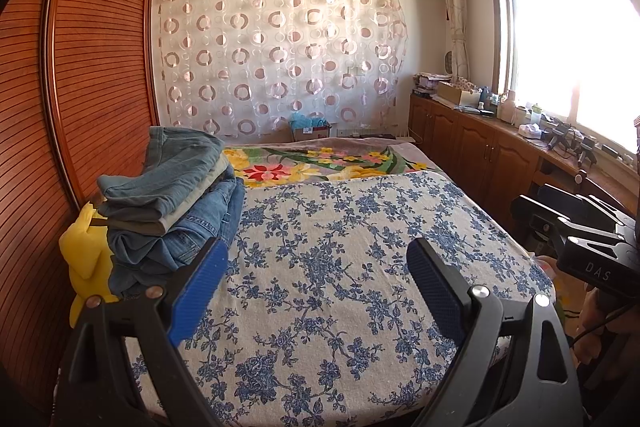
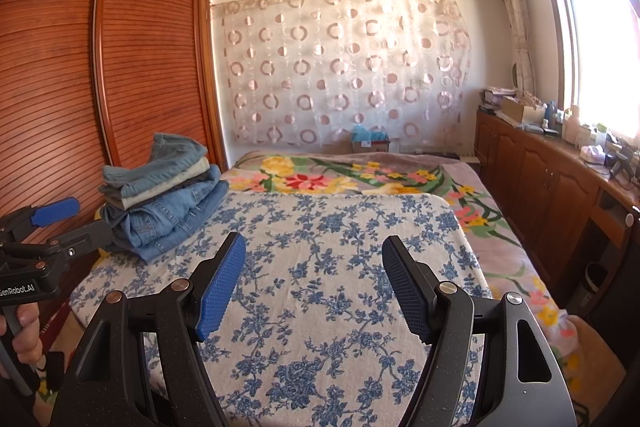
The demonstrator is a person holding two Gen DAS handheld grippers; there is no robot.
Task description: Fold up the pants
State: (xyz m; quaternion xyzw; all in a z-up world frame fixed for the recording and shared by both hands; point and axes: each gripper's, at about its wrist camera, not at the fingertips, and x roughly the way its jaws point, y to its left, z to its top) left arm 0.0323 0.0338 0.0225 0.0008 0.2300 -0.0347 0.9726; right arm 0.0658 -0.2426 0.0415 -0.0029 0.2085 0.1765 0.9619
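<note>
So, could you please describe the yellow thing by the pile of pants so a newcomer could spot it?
Start at the louvred wooden wardrobe. Against it, on the bed's edge, sits the stack of folded pants. The yellow soft item is wedged beneath it, the only bright yellow there.

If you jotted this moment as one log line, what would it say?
left gripper: open, empty | right gripper: open, empty | pants stack: folded, far-left on bed | nothing held

"DAS" in pale caps on black body of right gripper (image 1: 592,259); "GenRobot.AI" in white on body of left gripper (image 2: 60,223); nothing else legible.
</note>
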